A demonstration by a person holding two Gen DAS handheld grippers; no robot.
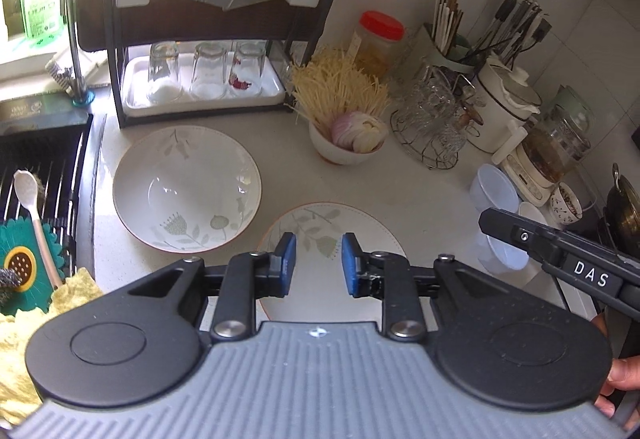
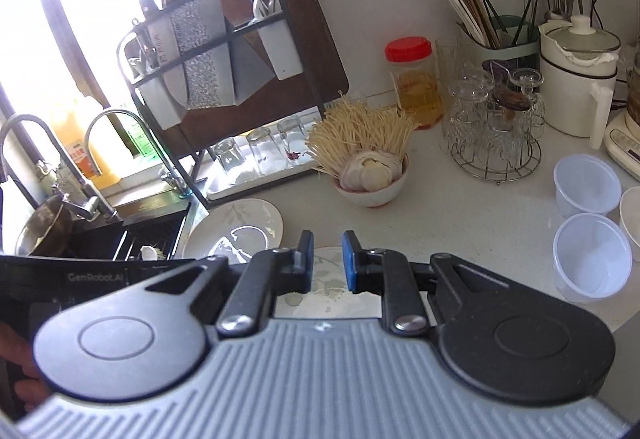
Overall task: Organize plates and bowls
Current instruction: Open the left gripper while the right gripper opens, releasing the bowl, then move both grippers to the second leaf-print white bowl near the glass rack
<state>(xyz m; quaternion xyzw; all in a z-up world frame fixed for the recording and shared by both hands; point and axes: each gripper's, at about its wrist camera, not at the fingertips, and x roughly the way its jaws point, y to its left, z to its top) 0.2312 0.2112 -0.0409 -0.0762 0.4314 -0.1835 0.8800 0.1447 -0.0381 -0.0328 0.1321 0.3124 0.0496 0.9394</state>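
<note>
bare counter between bowl, tubs

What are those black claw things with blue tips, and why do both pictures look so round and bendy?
They are grabbing tools, one in each of a person's hands. A tiny camera with a bulgy lens rides on each, bending the view. One picture looks along the left claw, the other along the right claw. Neither holds anything; both have a small gap between their blue tips. Below, on the white counter, sit a big flowery bowl and a matching plate. A small bowl of noodles and onion stands further back, near upside-down glasses on a rack.
</note>
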